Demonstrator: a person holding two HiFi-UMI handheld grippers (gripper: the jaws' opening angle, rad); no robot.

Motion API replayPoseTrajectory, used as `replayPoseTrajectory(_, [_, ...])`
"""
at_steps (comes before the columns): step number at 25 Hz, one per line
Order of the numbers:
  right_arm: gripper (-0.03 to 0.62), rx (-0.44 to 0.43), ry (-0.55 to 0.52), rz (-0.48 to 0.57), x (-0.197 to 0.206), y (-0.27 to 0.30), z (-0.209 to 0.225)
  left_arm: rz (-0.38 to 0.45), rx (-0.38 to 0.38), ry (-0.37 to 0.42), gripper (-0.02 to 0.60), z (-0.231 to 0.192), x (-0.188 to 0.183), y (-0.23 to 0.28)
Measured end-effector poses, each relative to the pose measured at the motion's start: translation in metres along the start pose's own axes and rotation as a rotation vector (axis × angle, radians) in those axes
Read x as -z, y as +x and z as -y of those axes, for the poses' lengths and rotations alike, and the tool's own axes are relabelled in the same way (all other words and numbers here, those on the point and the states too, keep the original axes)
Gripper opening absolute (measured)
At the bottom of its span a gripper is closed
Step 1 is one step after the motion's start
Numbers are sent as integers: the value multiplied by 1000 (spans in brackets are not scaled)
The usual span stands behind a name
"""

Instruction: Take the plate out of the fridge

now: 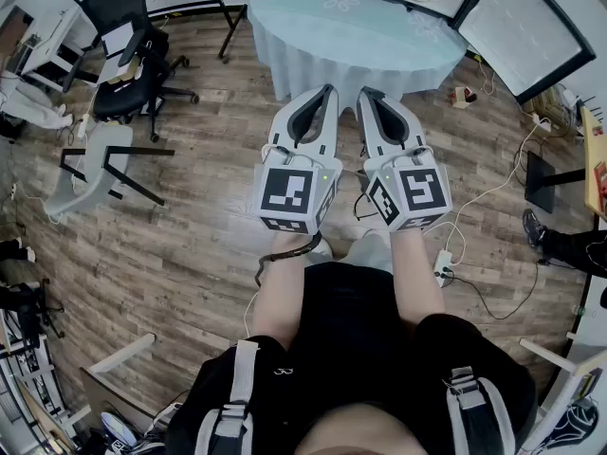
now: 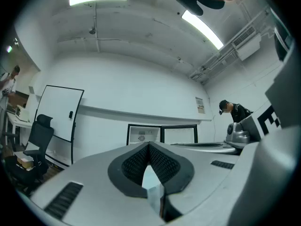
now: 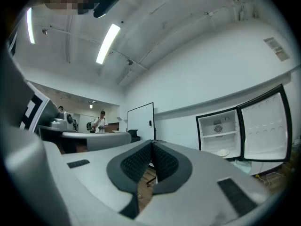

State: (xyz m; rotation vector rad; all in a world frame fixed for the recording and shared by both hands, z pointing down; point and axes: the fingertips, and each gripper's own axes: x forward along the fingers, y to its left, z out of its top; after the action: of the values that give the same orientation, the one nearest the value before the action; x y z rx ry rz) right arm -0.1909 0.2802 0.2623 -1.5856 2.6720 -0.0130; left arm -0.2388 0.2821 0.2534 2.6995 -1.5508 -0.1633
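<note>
We hold the left gripper (image 1: 330,91) and right gripper (image 1: 364,95) level, jaws together, empty; the plate (image 3: 222,152) sits inside the open fridge (image 3: 215,139).

Plate (image 3: 224,152) on open fridge (image 3: 209,143) lower level

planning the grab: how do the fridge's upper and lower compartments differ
The lower compartment holds the white plate; the upper compartment holds no dish. The upper compartment's back wall carries a round fitting; the lower compartment's looks plain. Both are white and exposed by the open door.
</note>
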Motion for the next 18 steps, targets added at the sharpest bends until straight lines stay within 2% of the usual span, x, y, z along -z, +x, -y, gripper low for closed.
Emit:
replayPoseTrajectory(5, [-3,6,1,5,-2,1,2,-4,25,-2,-3,3,0,7])
replayPoseTrajectory(10, [-2,37,62,26,-2,-4,23,1,67,-9,-3,17,3,20])
replayPoseTrajectory(18, [0,85,44,44,-12,-8,46,26,123,-40,-3,34,-5,40])
